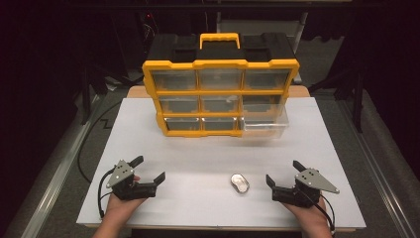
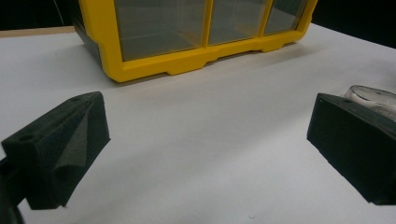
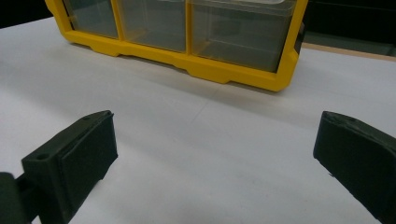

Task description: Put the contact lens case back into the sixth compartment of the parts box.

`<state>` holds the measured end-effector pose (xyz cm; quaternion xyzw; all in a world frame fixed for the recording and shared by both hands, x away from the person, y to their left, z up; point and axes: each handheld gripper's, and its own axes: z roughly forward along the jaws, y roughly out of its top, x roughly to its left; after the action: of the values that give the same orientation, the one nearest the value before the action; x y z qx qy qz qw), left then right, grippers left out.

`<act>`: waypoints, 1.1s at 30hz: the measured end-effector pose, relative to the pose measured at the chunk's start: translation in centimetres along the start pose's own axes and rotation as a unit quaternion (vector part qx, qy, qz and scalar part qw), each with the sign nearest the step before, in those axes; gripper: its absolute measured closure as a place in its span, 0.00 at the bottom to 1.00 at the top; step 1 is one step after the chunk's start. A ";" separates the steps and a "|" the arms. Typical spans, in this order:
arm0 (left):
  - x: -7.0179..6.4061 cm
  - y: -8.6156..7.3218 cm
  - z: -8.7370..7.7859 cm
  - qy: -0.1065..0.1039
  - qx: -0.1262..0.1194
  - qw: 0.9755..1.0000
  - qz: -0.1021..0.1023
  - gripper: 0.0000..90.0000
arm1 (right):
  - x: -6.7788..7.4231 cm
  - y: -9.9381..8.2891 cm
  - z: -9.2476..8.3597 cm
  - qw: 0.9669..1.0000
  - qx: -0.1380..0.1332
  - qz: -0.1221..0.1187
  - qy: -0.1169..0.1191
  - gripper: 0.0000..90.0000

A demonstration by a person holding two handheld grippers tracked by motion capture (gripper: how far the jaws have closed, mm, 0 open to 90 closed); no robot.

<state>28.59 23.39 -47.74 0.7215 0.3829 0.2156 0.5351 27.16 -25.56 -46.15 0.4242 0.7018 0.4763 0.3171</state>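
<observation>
Silvery oval object (image 1: pixel 239 183), small, shiny and smooth-edged, lies flat on the white table (image 1: pixel 198 208) between the two grippers, nearer the right one. From the table's middle it sits at about five o'clock. In the left gripper view its rounded, glassy-looking rim (image 2: pixel 371 94) peeks over the jaw on the right side of the frame.

Left gripper (image 1: pixel 149 168) rests low at about seven o'clock, held in the person's left hand (image 1: pixel 119 208). Its jaws stand wide apart and grip nothing; bare table lies between them. Right gripper (image 1: pixel 283 174) rests at about five o'clock in the right hand (image 1: pixel 309 218), jaws likewise spread wide and empty, the object just beside its nearer fingertip but not touching it. The jaws are matte black, blocky and wedge-shaped, each gripper topped with a grey three-cornered plate.

Farther off, at twelve o'clock, stands the drawer cabinet (image 1: pixel 220 64): a yellow plastic frame with a black top and a yellow carry handle, holding three rows of three clear drawers. The bottom-right drawer (image 1: pixel 265 126) is pulled out towards the person; it is see-through plastic, and I cannot tell whether anything lies inside. What the other drawers hold is too dim to make out.
</observation>
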 end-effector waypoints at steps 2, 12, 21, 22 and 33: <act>-0.1 0.0 0.0 -0.001 -0.001 1.000 0.000 0.00 | 0.0 0.0 -0.1 1.000 -0.002 -0.001 -0.004 0.00; -0.3 0.1 -0.1 0.000 0.002 1.000 0.005 0.00 | 0.3 0.2 -0.2 1.000 0.014 -0.013 -0.001 0.00; -0.3 0.1 0.0 -0.001 0.001 1.000 0.006 0.00 | 0.2 0.3 0.0 0.999 0.040 -0.009 -0.006 0.00; -0.4 0.1 0.0 -0.001 0.000 1.000 0.007 0.00 | 0.2 0.3 0.0 0.999 0.042 -0.011 -0.006 0.00; -0.4 0.1 0.0 -0.002 -0.001 1.000 0.006 0.00 | 0.3 0.1 0.6 0.996 0.091 -0.013 -0.001 0.00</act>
<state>28.38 23.10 -47.60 0.7237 0.3770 0.2178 0.5354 27.62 -25.04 -46.29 0.4430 0.7470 0.4060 0.2843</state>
